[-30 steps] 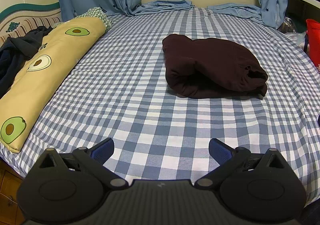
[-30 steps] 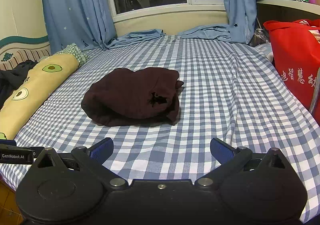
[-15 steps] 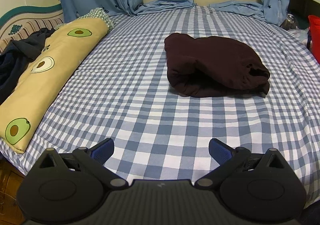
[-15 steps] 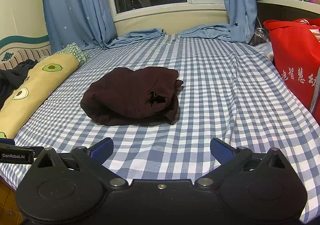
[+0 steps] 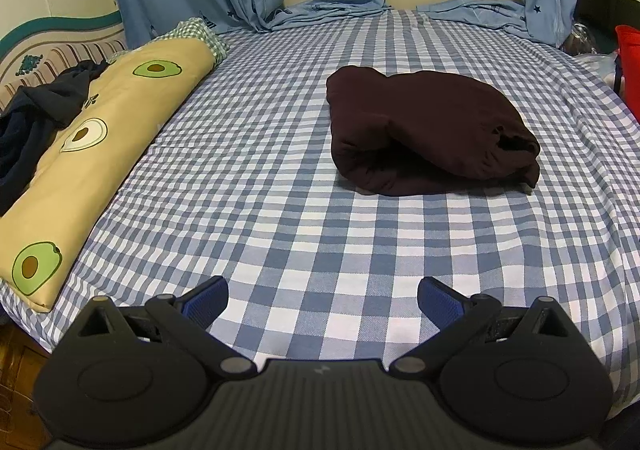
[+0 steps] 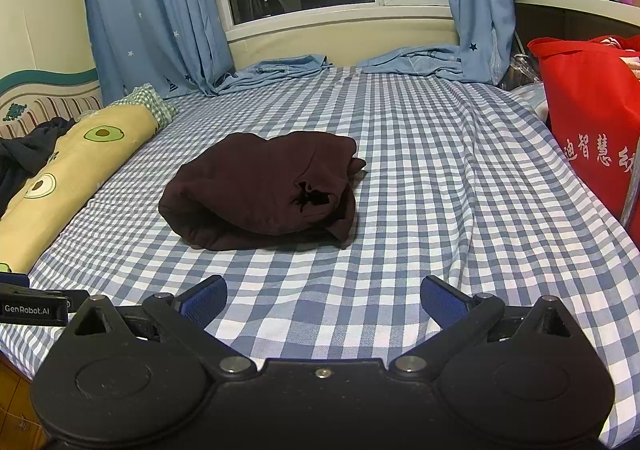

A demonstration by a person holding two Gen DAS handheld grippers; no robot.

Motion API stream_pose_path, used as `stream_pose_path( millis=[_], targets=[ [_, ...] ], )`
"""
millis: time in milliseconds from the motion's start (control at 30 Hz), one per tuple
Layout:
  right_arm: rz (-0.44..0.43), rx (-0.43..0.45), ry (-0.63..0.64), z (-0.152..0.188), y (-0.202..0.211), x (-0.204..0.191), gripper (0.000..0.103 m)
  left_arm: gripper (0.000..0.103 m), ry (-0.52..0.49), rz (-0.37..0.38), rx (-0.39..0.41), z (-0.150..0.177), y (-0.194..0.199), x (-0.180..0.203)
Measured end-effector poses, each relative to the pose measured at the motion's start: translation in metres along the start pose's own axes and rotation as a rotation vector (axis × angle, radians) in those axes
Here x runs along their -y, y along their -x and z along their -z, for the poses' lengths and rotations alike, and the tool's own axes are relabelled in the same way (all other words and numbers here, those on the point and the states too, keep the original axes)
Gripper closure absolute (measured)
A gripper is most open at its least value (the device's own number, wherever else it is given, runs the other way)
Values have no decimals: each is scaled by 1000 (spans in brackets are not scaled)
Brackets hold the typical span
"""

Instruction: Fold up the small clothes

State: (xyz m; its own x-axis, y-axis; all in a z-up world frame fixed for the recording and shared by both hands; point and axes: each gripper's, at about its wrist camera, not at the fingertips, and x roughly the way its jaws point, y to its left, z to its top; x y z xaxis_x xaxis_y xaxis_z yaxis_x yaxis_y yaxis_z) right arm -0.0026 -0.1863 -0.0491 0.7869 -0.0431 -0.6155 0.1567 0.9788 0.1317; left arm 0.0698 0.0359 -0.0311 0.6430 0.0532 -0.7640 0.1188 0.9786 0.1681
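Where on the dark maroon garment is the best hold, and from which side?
Probably the loose upper flap of the maroon garment, near its bunched opening, approached from the near edge of the checked bed. That layer overhangs the roll beneath, leaving a gap for a finger. Both grippers, left gripper and right gripper, are open.
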Motion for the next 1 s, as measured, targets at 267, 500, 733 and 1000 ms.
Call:
stream_pose_path(
  millis=[267, 500, 733, 1000],
  targets=[
    [-5, -5, 3, 1, -5, 1, 0, 1, -3, 3, 0, -1, -1, 0],
    [-9, -16, 5, 0, -10, -1, 0, 1, 6, 8, -2, -3, -3, -3],
    [-8, -22, 7, -1, -12, -2, 0, 1, 1, 5, -3, -5, -6, -5],
    [-10, -31, 7, -4, -17, -4, 0, 1, -3, 6, -6, -7, -9, -6]
  ],
)
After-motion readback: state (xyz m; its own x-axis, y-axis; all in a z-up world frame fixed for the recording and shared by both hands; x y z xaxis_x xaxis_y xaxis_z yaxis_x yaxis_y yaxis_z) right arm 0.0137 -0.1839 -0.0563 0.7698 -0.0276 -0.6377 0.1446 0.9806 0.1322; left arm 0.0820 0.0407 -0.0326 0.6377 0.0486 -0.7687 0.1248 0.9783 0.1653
